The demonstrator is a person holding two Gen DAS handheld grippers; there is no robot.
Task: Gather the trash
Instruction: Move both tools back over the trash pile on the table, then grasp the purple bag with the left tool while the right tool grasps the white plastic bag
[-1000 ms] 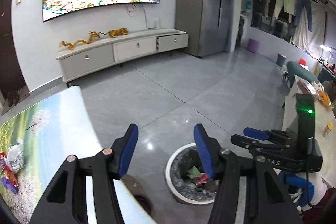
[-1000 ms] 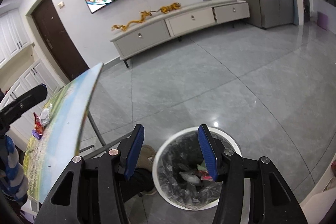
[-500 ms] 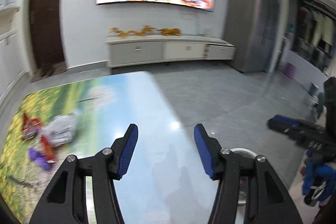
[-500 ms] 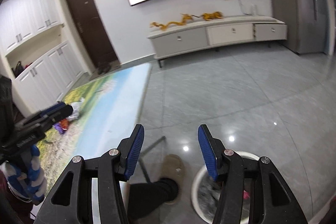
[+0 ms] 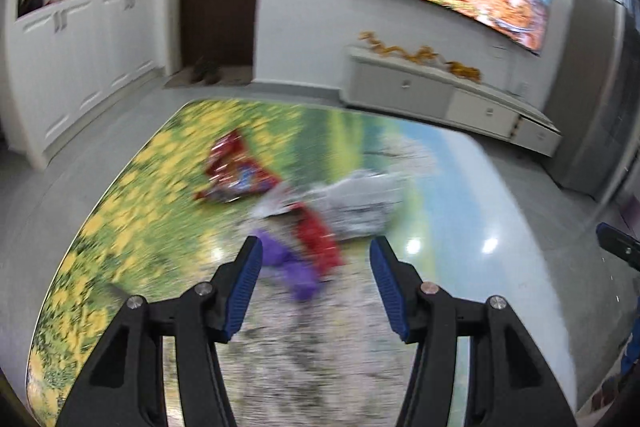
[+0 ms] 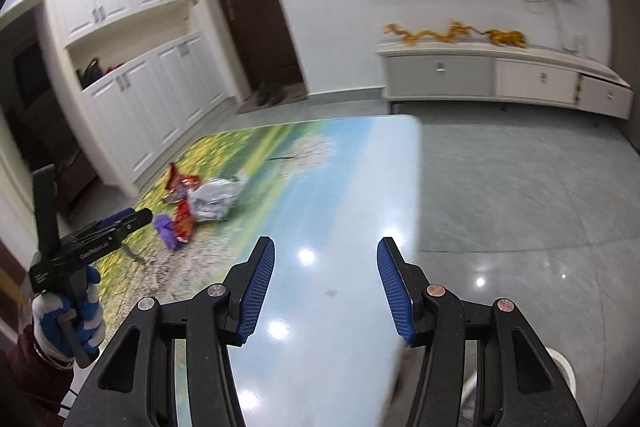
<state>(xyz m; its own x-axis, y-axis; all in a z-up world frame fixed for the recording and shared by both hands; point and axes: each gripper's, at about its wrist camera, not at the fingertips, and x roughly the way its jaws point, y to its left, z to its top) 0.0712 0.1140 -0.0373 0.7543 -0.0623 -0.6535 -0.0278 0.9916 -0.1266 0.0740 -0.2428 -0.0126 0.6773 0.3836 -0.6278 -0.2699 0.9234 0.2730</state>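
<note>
Currently my left gripper (image 5: 316, 285) hangs over the table (image 5: 500, 227) with its jaws apart and nothing between them — the trash sits just ahead: purple wrapper (image 5: 294, 269), red wrapper (image 5: 318, 239), crumpled silver bag (image 5: 360, 205), and a red-blue snack bag (image 5: 236, 175) further back. Right gripper (image 6: 326, 281) is also parted and empty, over the bare blue end of the table, well apart from that pile — blurry frames.
</note>
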